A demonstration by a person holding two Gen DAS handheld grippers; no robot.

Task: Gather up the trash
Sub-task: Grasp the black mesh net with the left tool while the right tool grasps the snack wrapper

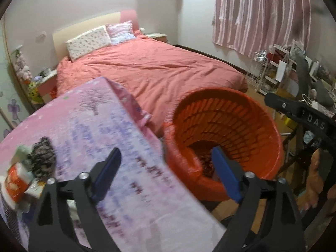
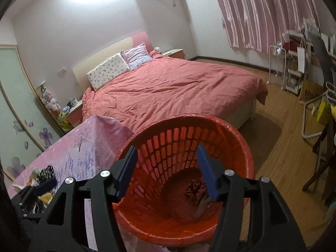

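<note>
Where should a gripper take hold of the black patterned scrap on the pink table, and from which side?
Grip the black patterned scrap across its raised crumpled middle, coming from above with the open left gripper. It lies in a loose heap on the table, and other litter crowds its near side.

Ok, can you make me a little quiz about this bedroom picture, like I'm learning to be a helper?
1. True or false: the orange basket already has something lying in its bottom.
2. Where is the leftover trash pile? A) on the pink tablecloth B) on the bed C) on the floor
3. Fill in: both the left gripper and the right gripper have their jaws ____, with nothing pinched between them.

Key:
1. True, a dark crumpled wrapper lies at the bottom.
2. A
3. open
</note>
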